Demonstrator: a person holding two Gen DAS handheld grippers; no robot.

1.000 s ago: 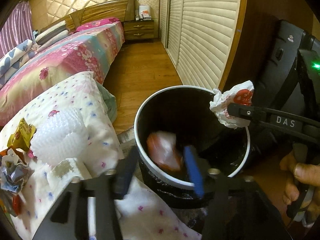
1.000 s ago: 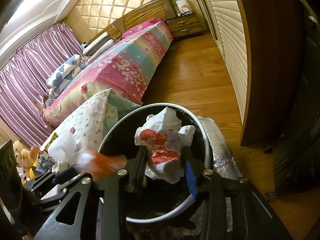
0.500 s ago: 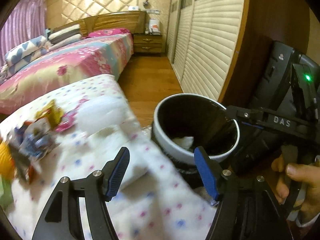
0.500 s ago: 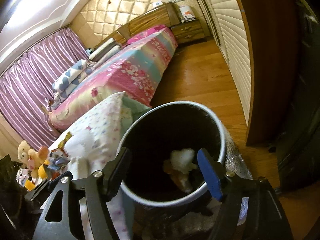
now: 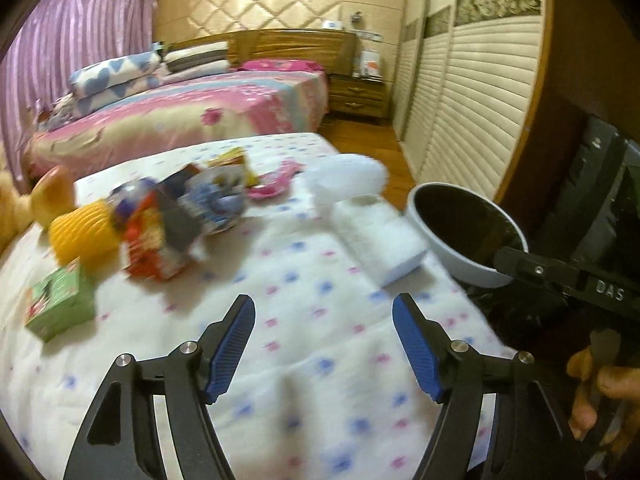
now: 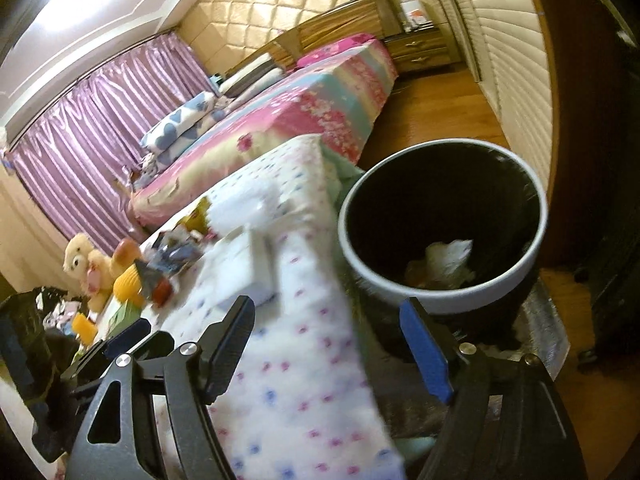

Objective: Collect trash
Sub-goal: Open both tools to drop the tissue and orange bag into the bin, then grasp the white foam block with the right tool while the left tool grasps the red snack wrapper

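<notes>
White-rimmed bin (image 6: 442, 224) beside bedspread (image 5: 320, 320) edge | both grippers' jaws just spread, empty

The right gripper (image 6: 326, 340) hung with its jaws spread, having just been opening, and nothing lay between them; its blue-padded finger stood near the white rim of the dark trash bin (image 6: 442, 292) on the right. Crumpled white paper (image 6: 448, 254) lay at the bottom of the bin. To the left spread the white dotted quilt (image 6: 296, 380), bearing a white foam block (image 6: 248, 268), a blurred heap of wrappers (image 6: 172, 256), a yellow ribbed cup (image 6: 128, 284) and a plush toy (image 6: 82, 258), with the pink floral bed (image 6: 320, 108) and purple curtains (image 6: 100, 128) far behind.
</notes>
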